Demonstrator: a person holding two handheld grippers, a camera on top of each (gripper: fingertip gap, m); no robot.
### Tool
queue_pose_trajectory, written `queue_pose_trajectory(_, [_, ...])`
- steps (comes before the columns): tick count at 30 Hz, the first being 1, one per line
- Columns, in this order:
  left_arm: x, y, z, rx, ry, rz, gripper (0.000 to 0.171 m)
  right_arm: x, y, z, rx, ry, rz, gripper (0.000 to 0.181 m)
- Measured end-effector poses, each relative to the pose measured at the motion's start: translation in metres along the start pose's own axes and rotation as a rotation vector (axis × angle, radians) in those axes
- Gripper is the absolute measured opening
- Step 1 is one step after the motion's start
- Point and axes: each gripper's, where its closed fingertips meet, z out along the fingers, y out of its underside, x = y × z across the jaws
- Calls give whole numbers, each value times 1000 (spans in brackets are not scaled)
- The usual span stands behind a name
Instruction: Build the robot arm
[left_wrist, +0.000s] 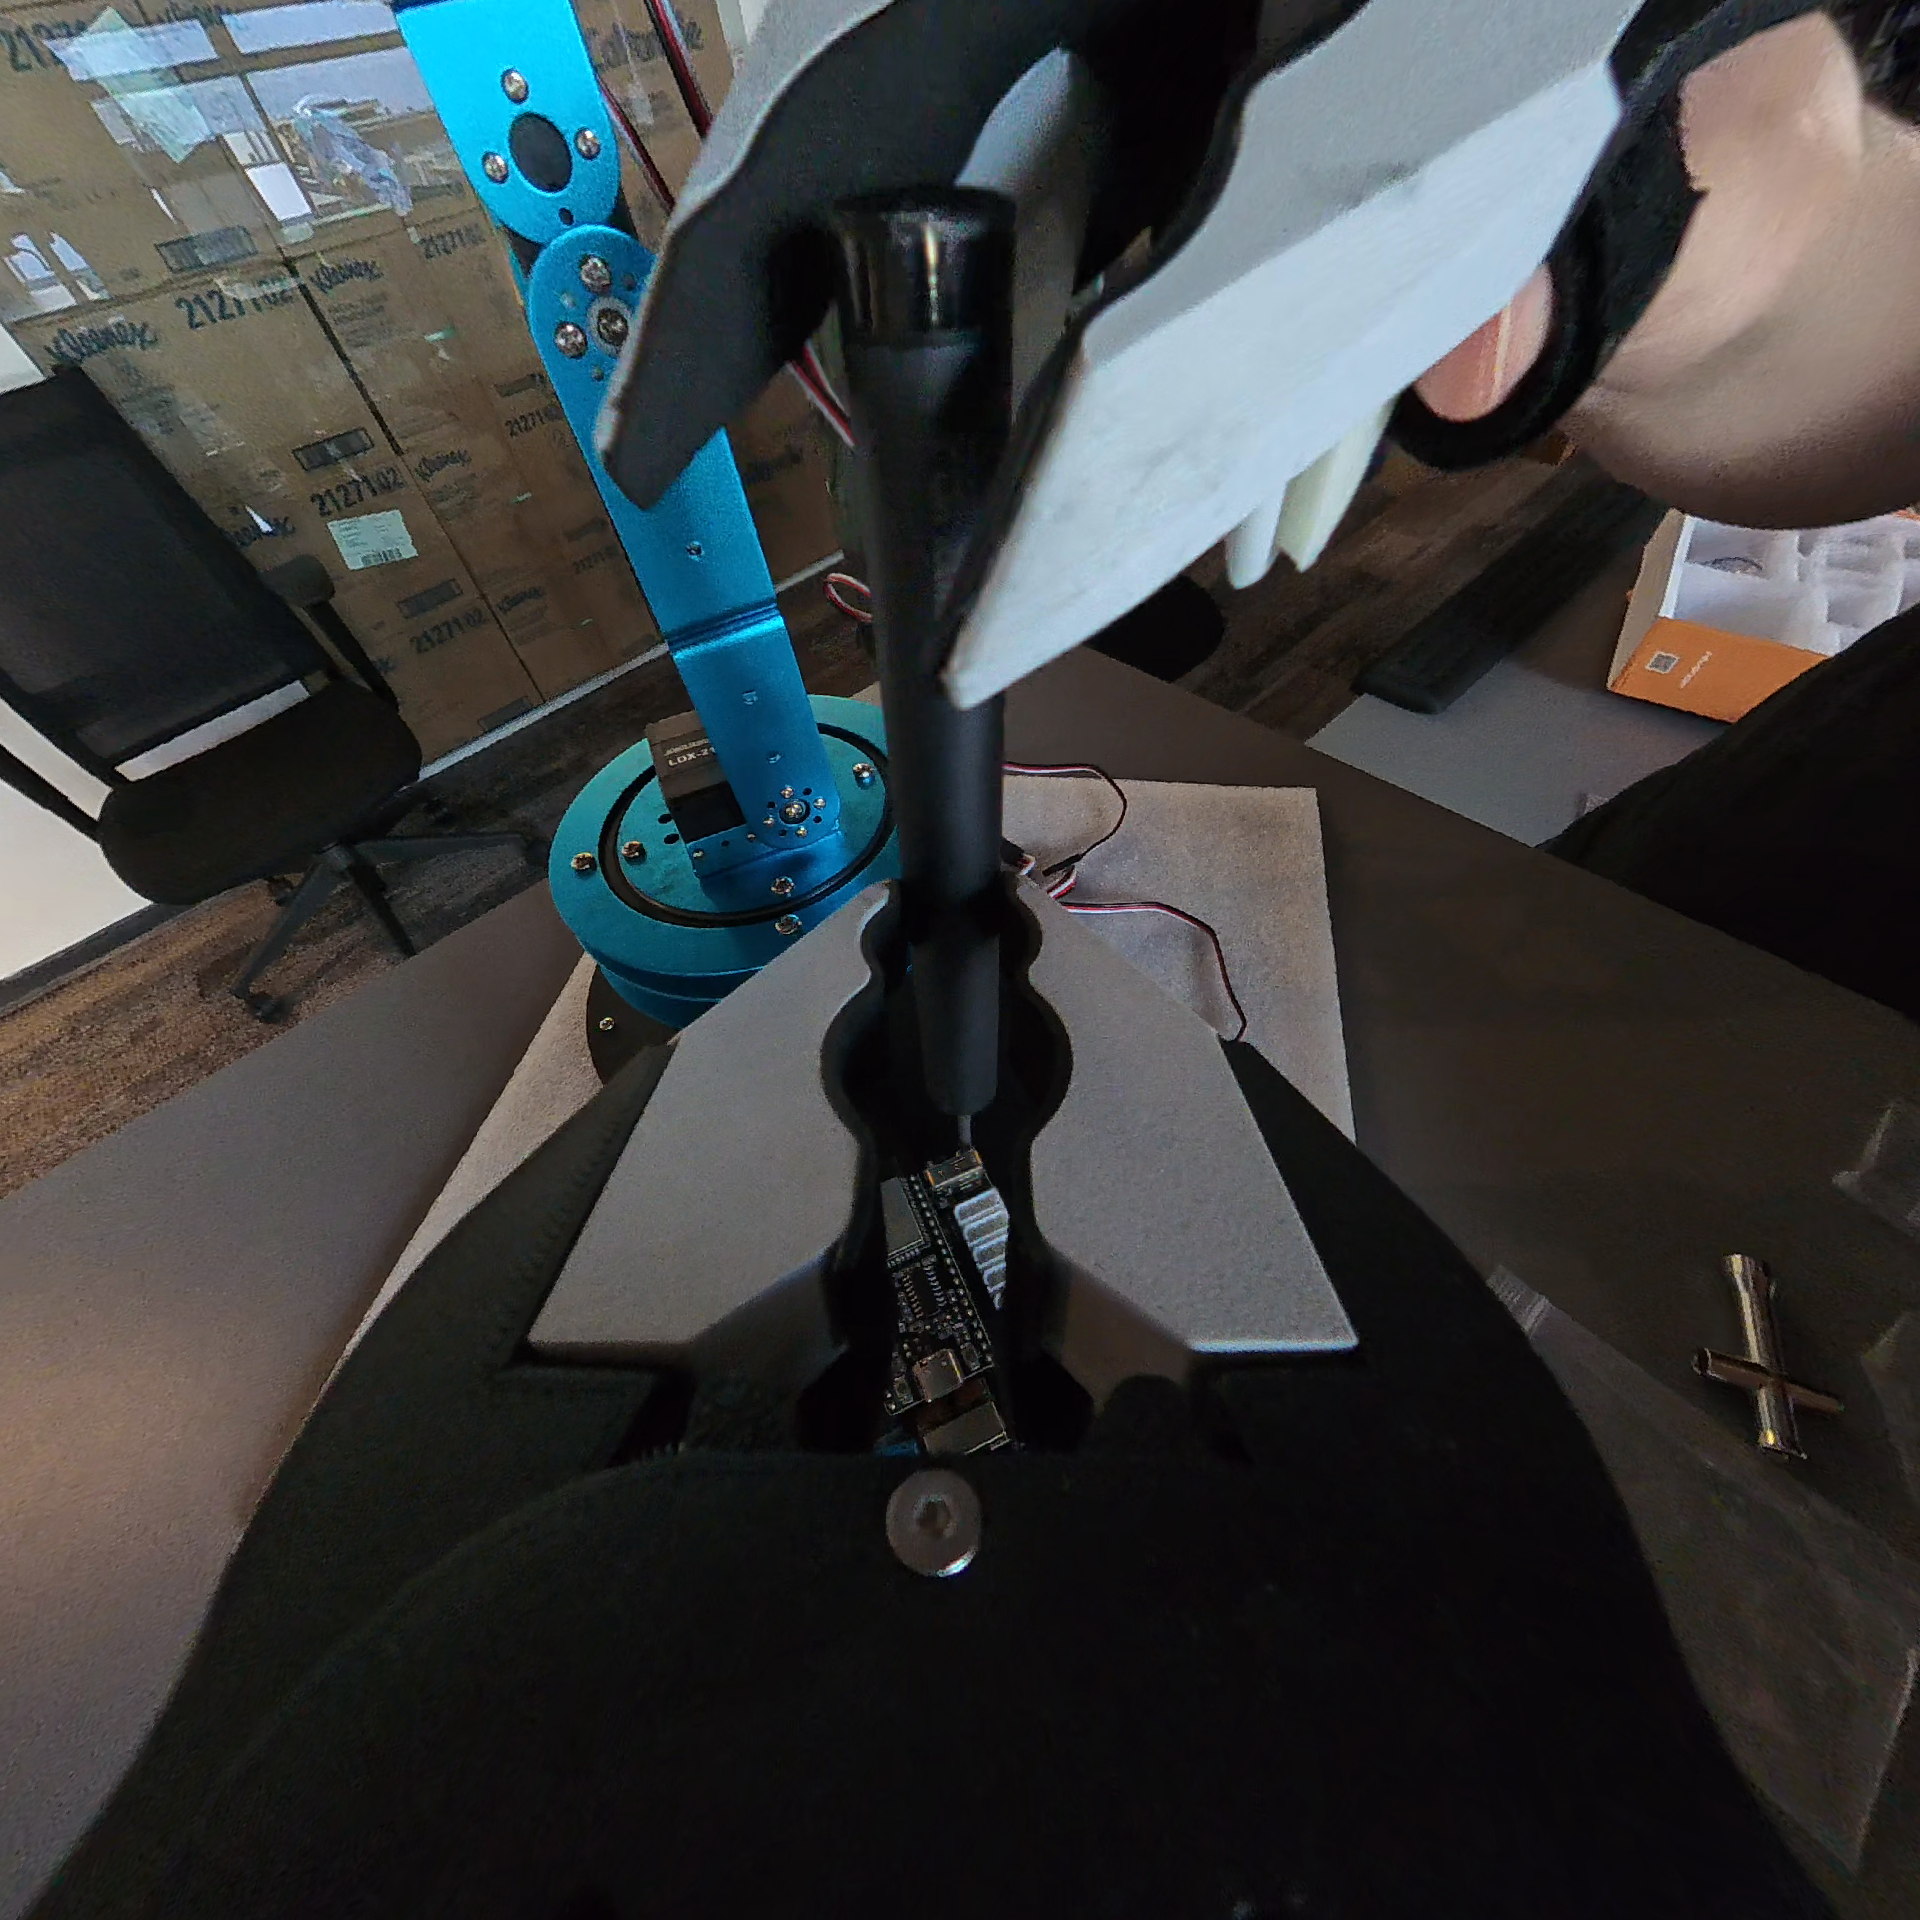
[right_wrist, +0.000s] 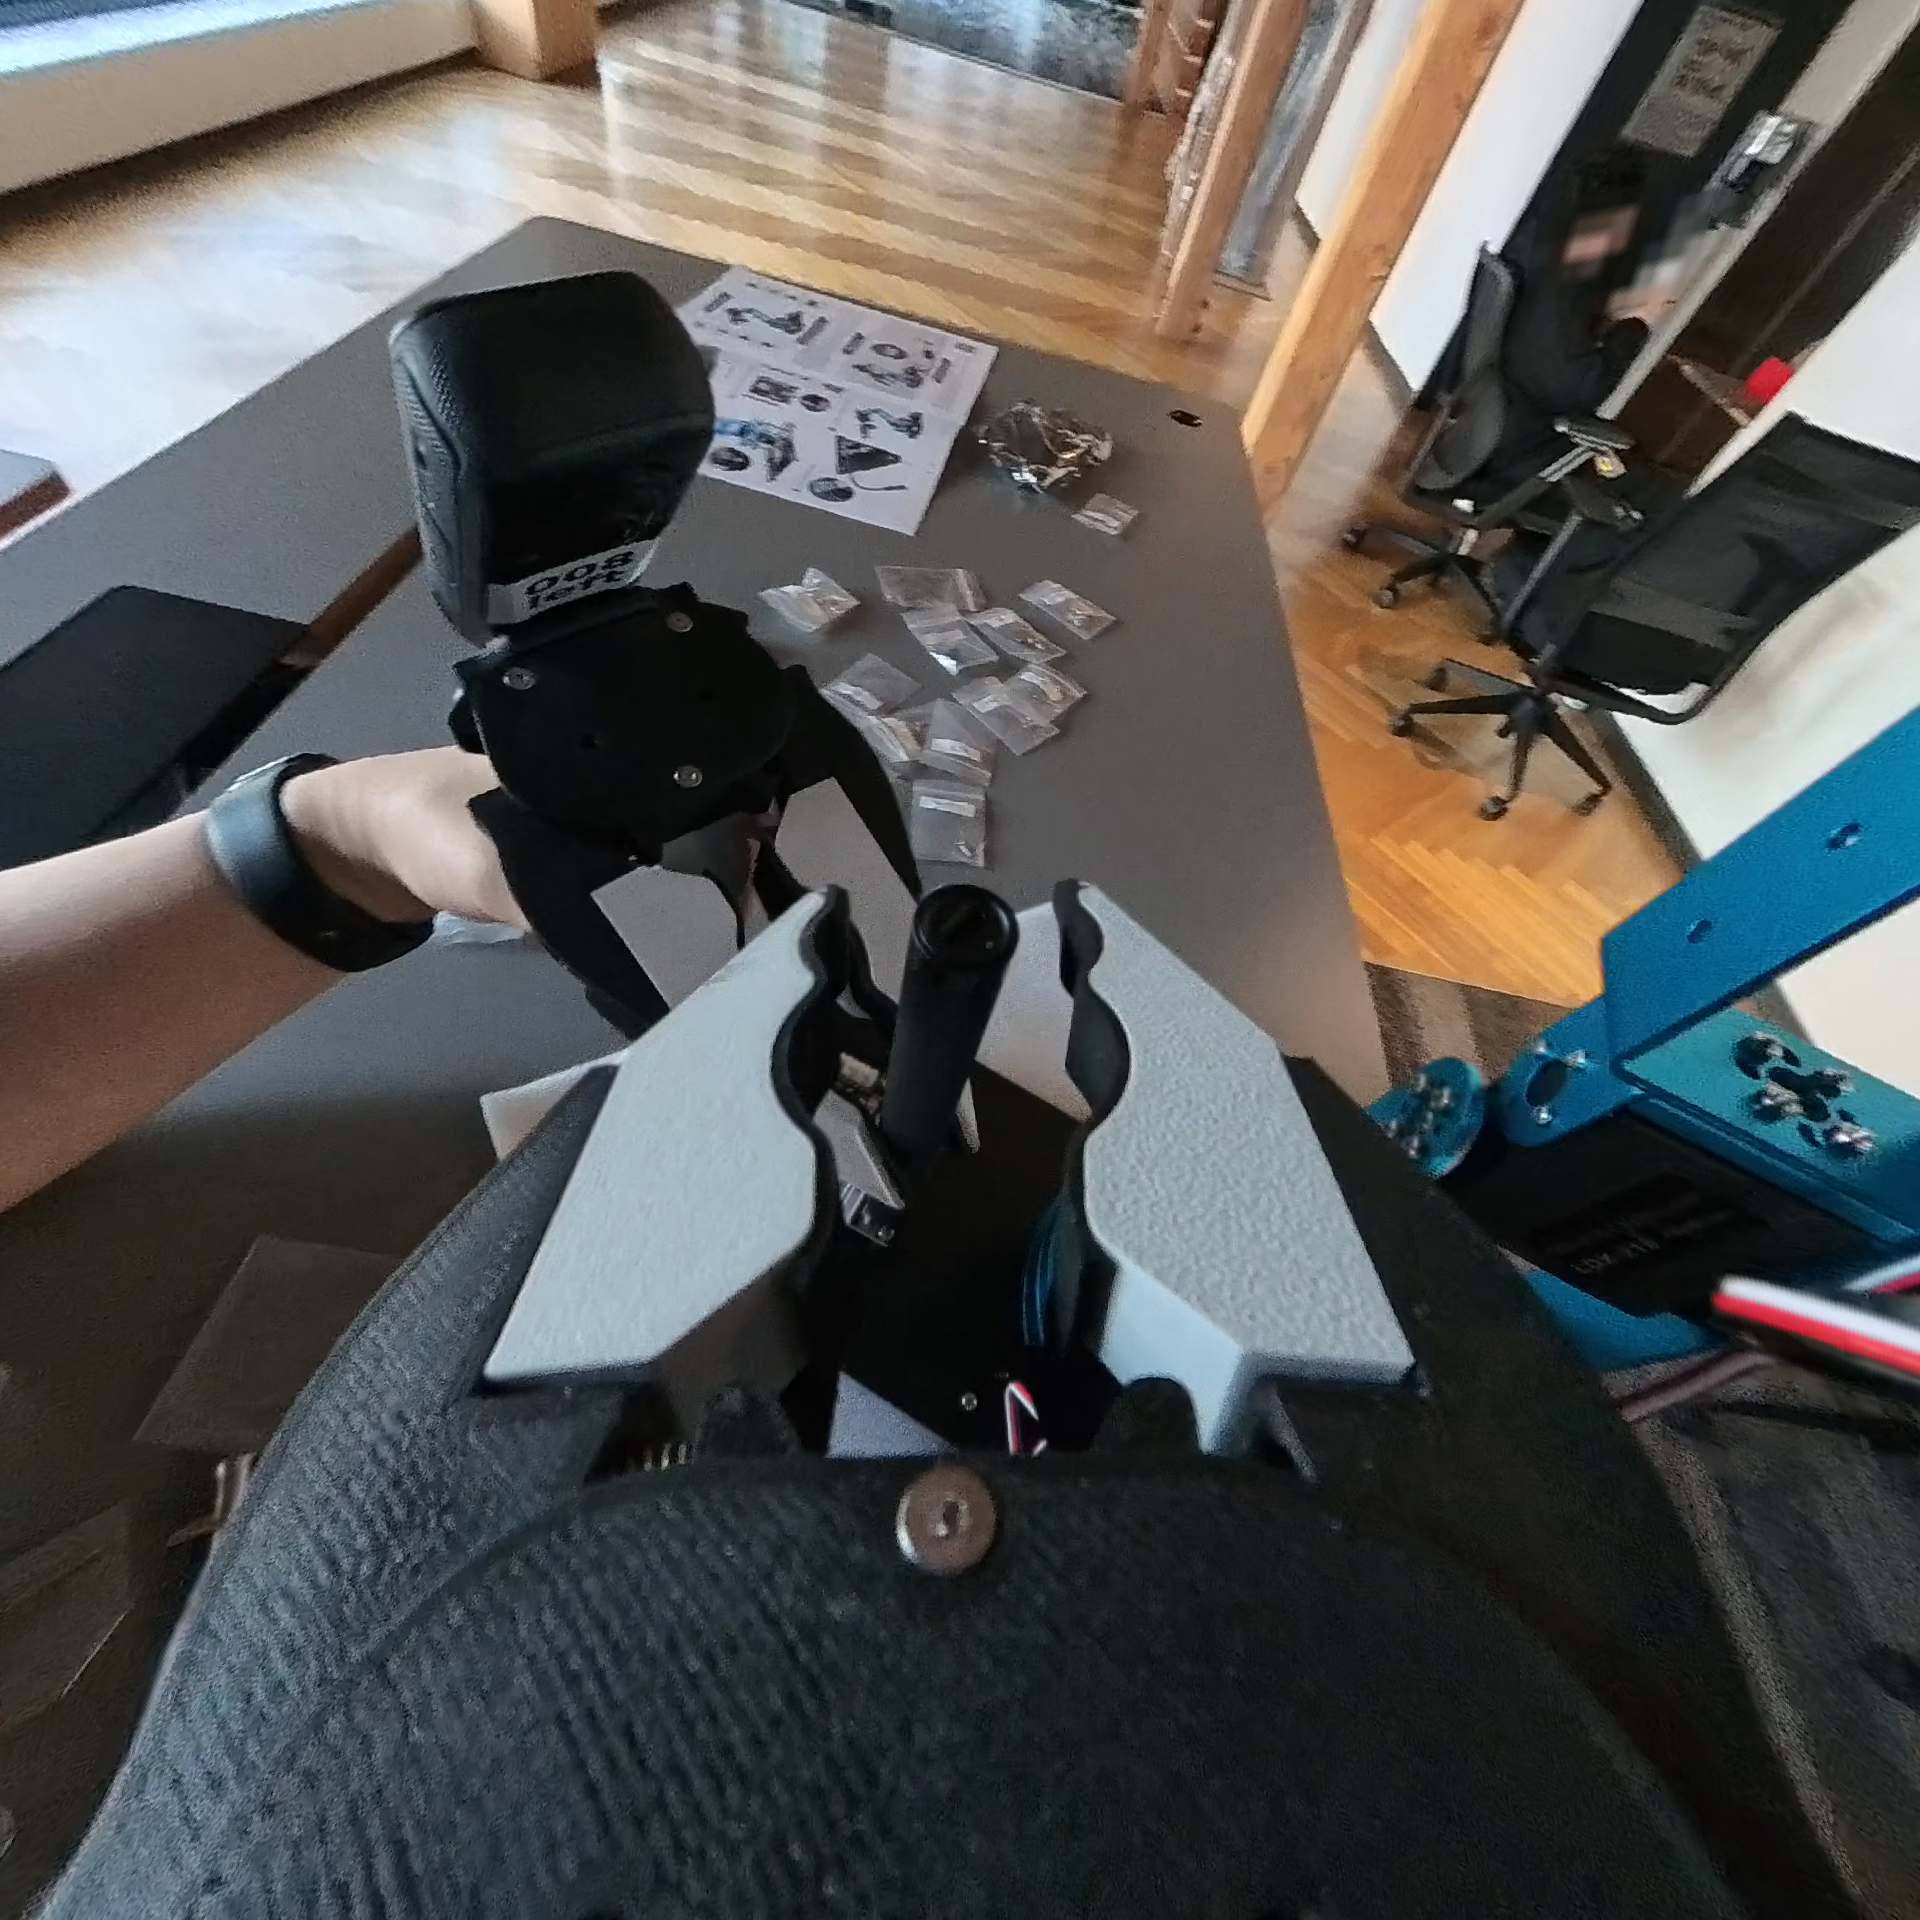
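Note:
A black screwdriver stands upright, its tip down on a small black circuit board. My left gripper is shut on the screwdriver's lower shaft, which sits in the notches of its grey pads. My right gripper is open, and its grey fingers flank the top of the screwdriver handle with gaps on both sides. In the left wrist view, the right gripper's fingers hang over the handle top, held by a gloved hand. A blue metal robot arm stands just behind.
The blue arm's round base sits on a grey mat with red, white and black wires. A metal cross wrench lies at the right. Several small clear bags and a printed sheet lie on the dark table. An orange box stands behind. The gap from one gripper's tips to the other's is roughly 8 centimeters. The left tips stand about 20 centimeters off the metal cross wrench.

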Motion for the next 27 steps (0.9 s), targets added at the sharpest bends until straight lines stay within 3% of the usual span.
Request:
queue_pose_trajectory(3, [0, 0, -1, 3, 2, 5, 14, -3, 2, -2, 1, -50, -18, 18])
queue_pose_trajectory(12, [-1, 0, 1, 14, -2, -17, 14, 8, 5, -3, -69, 100, -12, 20])
queue_pose_trajectory(15, [-1, 1, 0, 13, 1, -17, 15, 5, 5, -3, -61, 64, -55, 30])
queue_pose_trajectory(18, [0, 1, -1, 11, 6, -10, 15, -8, 11, -1, -79, -64, -41, 36])
queue_pose_trajectory(20, [2, 1, -1, 10, 20, -5, 15, -8, 10, -3, -70, -74, -42, 20])
queue_pose_trajectory(27, [0, 2, 0, 10, 10, -14, 14, 1, 12, -2, -97, 36, 32, 19])
